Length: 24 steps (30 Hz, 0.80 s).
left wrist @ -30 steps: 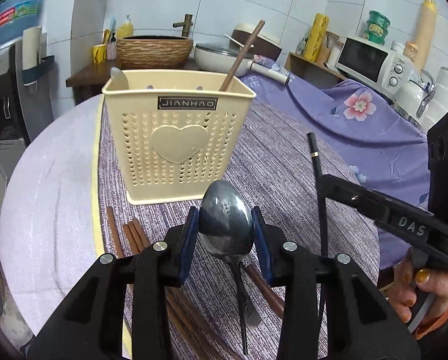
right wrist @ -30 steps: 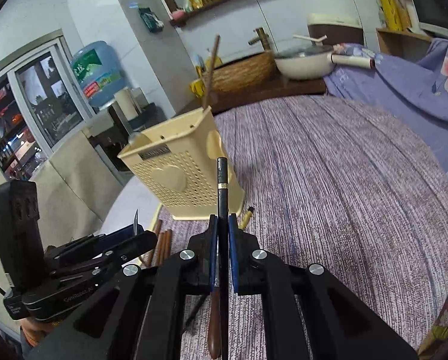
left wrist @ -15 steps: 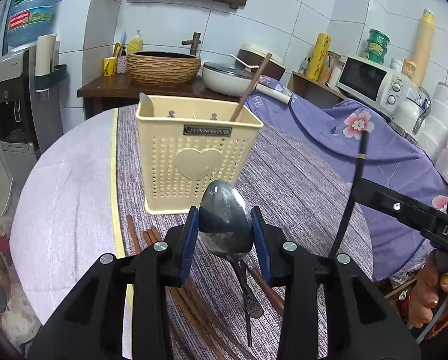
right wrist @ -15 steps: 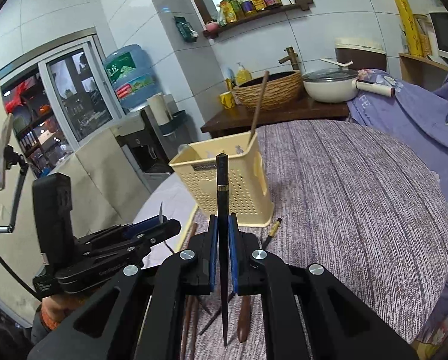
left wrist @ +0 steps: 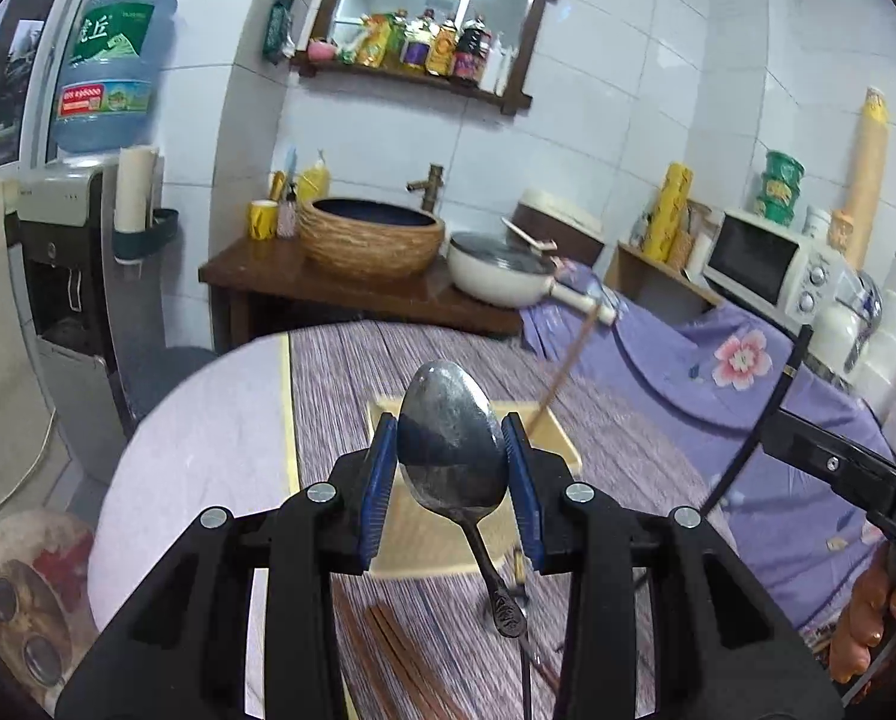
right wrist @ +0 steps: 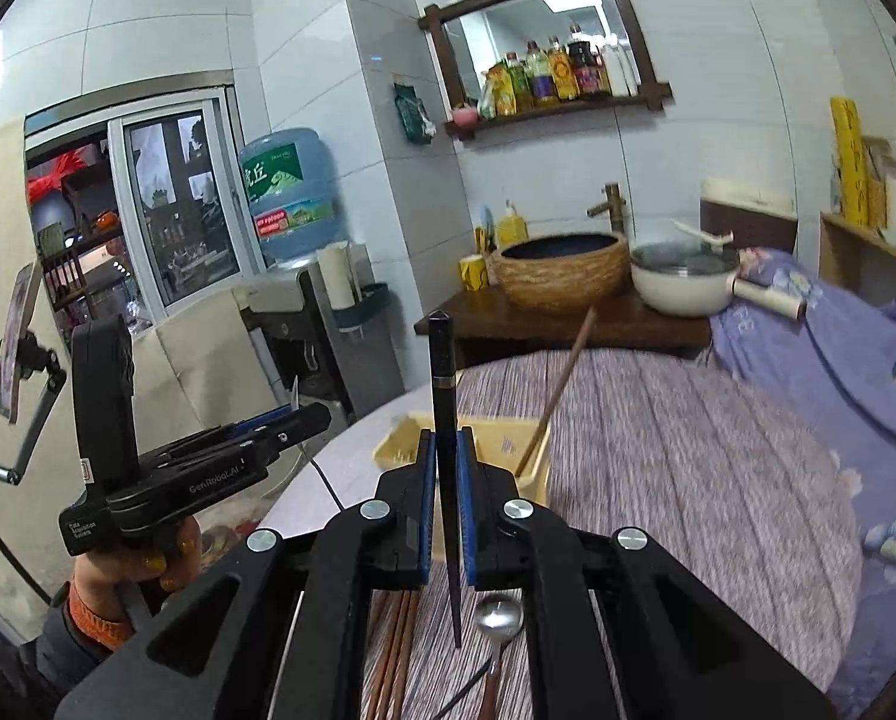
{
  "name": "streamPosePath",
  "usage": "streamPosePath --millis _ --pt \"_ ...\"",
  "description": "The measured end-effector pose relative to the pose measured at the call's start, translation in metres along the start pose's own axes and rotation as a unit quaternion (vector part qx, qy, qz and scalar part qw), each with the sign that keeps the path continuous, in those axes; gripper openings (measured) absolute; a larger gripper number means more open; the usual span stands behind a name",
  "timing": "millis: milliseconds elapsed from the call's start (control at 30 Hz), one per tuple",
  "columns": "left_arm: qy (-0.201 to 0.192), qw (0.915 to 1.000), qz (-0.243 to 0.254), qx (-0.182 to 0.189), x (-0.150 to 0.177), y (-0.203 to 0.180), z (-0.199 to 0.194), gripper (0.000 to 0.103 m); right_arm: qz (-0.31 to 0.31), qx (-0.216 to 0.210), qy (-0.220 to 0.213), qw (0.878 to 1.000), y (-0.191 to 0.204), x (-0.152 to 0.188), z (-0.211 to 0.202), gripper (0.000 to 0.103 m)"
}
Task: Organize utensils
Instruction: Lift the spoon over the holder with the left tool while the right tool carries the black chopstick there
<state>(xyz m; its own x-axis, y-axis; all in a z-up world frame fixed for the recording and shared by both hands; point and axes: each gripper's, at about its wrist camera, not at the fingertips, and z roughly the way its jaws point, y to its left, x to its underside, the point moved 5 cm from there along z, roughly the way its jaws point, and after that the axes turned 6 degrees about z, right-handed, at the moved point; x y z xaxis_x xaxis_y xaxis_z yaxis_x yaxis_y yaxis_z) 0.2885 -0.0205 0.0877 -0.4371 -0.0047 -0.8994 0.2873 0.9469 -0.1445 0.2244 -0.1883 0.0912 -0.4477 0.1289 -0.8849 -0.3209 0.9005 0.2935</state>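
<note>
Above the cream perforated plastic utensil basket (left wrist: 553, 441) on the bench, the left tool (left wrist: 451, 480) clamps the bowl of a dull metal spoon (left wrist: 451, 450), while the right tool (right wrist: 446, 504) pinches a slim black chopstick (right wrist: 442, 420) upright, just beside the basket.

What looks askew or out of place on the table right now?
Loose utensils lie beside the caddy instead of in it: brown chopsticks and a spoon near the table edge. One chopstick in the caddy leans sharply. Nothing looks spilled or broken.
</note>
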Motion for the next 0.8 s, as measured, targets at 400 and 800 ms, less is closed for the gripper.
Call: streamPosePath --millis 400,800 --pt "-0.063 0.9929 0.015 -0.099 -0.079 0.017 0.035 0.036 -0.010 0.038 -0.091 0.995 0.005 -0.093 0.026 0.007" --pt "-0.021 0.9912 0.044 -0.123 -0.020 0.013 0.082 0.036 0.007 0.072 -0.051 0.996 -0.020 -0.038 0.090 0.007"
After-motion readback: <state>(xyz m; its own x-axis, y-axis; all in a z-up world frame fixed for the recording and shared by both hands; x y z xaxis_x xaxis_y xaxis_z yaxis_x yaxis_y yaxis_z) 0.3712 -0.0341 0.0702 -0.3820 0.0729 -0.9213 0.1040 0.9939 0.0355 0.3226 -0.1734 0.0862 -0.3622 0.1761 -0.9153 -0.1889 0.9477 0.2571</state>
